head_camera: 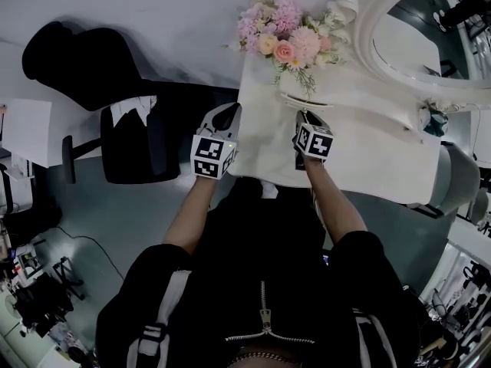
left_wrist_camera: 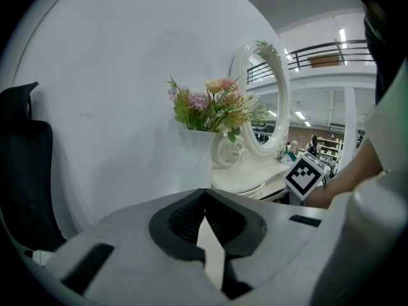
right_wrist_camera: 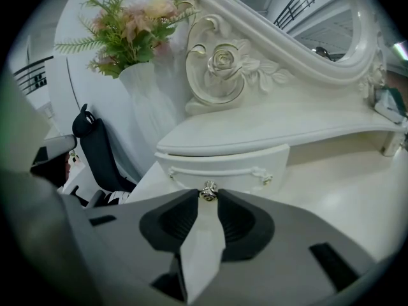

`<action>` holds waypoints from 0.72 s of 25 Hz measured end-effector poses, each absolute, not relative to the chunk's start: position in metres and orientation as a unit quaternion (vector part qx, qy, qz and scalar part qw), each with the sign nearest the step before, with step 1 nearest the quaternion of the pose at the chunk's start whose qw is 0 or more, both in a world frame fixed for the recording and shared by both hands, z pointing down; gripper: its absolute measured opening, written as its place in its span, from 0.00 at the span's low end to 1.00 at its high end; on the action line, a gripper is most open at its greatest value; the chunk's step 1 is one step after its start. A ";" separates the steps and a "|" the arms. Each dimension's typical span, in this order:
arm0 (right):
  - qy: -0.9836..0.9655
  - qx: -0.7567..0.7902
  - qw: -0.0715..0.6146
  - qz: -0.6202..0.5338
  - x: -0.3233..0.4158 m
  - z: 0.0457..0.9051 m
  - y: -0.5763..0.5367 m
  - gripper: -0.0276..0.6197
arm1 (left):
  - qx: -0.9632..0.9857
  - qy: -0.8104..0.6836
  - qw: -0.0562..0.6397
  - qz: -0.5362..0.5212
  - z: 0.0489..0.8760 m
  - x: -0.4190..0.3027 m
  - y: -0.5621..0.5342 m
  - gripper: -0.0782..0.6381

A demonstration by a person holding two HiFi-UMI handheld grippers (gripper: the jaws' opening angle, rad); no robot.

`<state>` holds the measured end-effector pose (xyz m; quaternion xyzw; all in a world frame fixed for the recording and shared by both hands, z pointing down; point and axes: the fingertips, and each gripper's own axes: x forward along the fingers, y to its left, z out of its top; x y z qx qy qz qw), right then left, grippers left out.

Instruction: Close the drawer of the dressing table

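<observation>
Right gripper view: the right gripper (right_wrist_camera: 208,196) has its jaws partly closed on the knob (right_wrist_camera: 208,189) of the drawer (right_wrist_camera: 242,164), the only purchase the front offers for guiding it in. The drawer sits at the rear of the table (right_wrist_camera: 344,196), under the shelf below the mirror (right_wrist_camera: 299,11); whether it is fully home cannot be told. The left gripper (left_wrist_camera: 204,193), jaws together and empty, hangs off the table's left edge, unneeded for this one-handed push.
</observation>
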<state>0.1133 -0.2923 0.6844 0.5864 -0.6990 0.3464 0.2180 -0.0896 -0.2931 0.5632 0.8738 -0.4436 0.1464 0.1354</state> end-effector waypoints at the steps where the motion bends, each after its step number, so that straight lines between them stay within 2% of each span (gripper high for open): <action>1: -0.700 0.585 0.219 0.347 0.113 0.685 -0.294 0.20 | 0.873 -0.444 0.136 0.147 0.564 -0.090 -0.293 0.11; 18: -0.697 0.582 0.223 0.355 0.112 0.695 -0.307 0.20 | 0.869 -0.448 0.145 0.153 0.572 -0.093 -0.299 0.11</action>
